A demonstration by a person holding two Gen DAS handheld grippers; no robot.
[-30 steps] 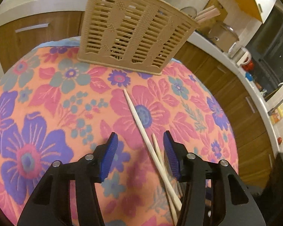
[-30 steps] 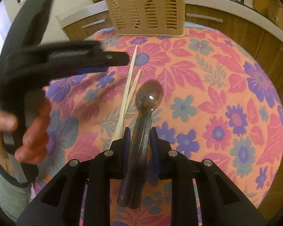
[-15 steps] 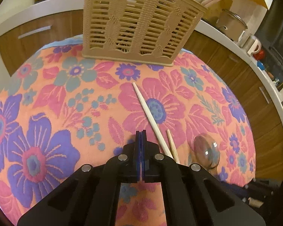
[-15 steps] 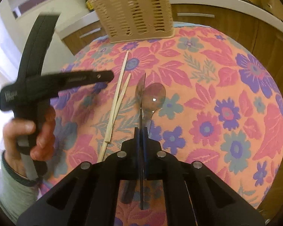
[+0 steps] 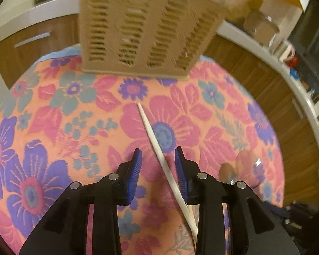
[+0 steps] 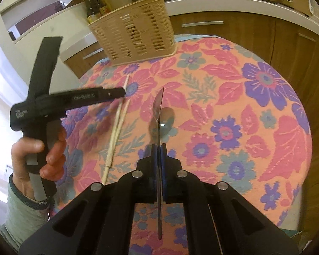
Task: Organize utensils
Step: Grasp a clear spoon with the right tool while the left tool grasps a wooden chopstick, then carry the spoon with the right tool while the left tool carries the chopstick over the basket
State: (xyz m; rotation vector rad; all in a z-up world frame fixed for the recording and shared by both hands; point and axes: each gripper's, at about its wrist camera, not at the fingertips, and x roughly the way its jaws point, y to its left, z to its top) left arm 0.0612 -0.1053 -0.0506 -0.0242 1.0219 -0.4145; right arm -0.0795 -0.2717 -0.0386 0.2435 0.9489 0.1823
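Note:
Two pale wooden chopsticks [image 6: 117,125] lie on the flowered tablecloth [image 6: 234,97]. My left gripper [image 5: 158,166] is open, with the long chopstick [image 5: 157,144] running between its blue pads close to the right one. It shows from the side in the right wrist view [image 6: 117,92]. My right gripper [image 6: 158,148] is shut on a metal spoon [image 6: 158,114], held on edge above the cloth, bowl pointing forward. A beige slotted utensil basket [image 6: 136,31] stands at the table's far edge [image 5: 142,25].
Brown cabinets and a white countertop [image 6: 234,2] ring the round table. Sauce bottles [image 6: 95,8] stand behind the basket. A mug [image 5: 287,51] and pots sit on the counter at right. The spoon's shadow falls on the cloth.
My left gripper shut half a second ago and has opened again around the long chopstick. My right gripper has lifted the spoon off the cloth and turned it on edge.

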